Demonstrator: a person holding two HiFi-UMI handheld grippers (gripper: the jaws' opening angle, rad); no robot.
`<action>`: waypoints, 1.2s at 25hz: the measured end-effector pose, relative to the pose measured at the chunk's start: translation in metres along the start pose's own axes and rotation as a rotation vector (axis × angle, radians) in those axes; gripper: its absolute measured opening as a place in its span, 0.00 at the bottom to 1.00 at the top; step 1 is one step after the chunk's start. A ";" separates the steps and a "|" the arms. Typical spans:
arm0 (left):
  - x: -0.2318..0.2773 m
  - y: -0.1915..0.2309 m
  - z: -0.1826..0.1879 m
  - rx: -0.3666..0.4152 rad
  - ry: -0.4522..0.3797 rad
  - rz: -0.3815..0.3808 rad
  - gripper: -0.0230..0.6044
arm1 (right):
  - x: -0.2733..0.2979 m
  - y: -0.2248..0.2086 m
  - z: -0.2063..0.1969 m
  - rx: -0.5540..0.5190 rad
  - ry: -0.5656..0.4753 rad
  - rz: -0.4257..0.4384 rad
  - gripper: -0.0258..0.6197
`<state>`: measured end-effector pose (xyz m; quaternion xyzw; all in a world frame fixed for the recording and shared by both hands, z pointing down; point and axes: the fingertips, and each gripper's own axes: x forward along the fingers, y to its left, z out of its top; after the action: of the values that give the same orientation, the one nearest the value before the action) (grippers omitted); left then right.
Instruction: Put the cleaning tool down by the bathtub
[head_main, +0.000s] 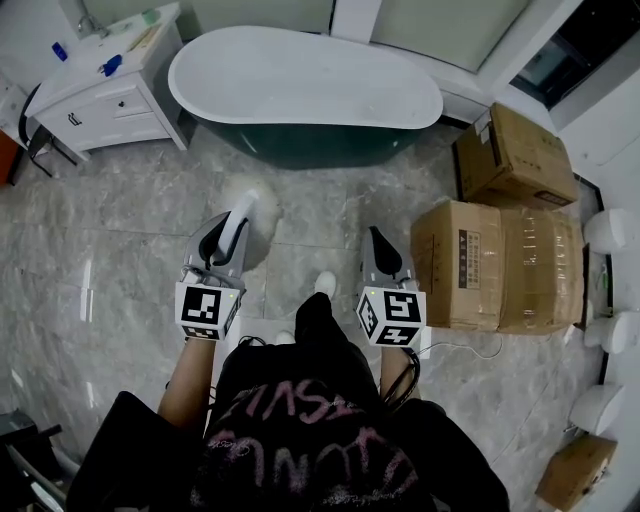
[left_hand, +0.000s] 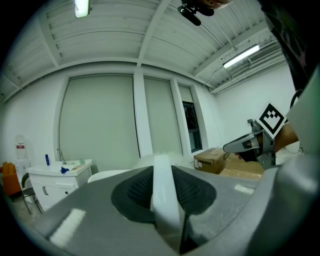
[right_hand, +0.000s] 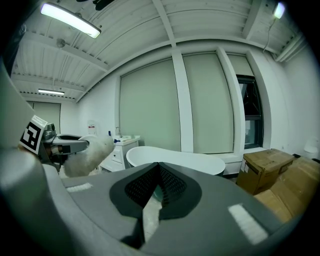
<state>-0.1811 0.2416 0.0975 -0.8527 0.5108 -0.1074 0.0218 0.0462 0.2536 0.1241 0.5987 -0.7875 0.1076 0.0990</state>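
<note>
White plastic forms the handle of the cleaning tool (head_main: 252, 203), which ends in a pale fluffy head. In the head view its long axis runs from the centre-left of the frame up and slightly right, with the fluffy head leading towards the bathtub (head_main: 190, 85) at the top. The head stops short of the tub, over the grey marbled floor (head_main: 120, 230). The left gripper (head_main: 226, 238) is clamped on the handle. Its own view shows the white strip pinched between the dark pads and running straight out past the tips. The right gripper (head_main: 381, 250) sits level with it at centre-right, well apart from the tool, with its jaws together on nothing. Cardboard boxes (head_main: 470, 265) stand at the right of the frame, and a white vanity cabinet (head_main: 110, 100) stands at upper left beside the tub.
</note>
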 end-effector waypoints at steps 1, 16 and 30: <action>0.008 0.003 0.001 0.001 -0.006 0.003 0.18 | 0.008 -0.003 0.000 0.002 0.006 0.004 0.06; 0.143 0.011 -0.032 -0.025 0.133 -0.012 0.18 | 0.126 -0.089 -0.007 0.067 0.101 0.031 0.06; 0.207 0.023 -0.070 -0.071 0.288 0.020 0.18 | 0.196 -0.152 -0.018 0.129 0.169 0.046 0.06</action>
<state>-0.1212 0.0545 0.1953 -0.8235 0.5206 -0.2105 -0.0810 0.1414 0.0388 0.2051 0.5744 -0.7813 0.2106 0.1240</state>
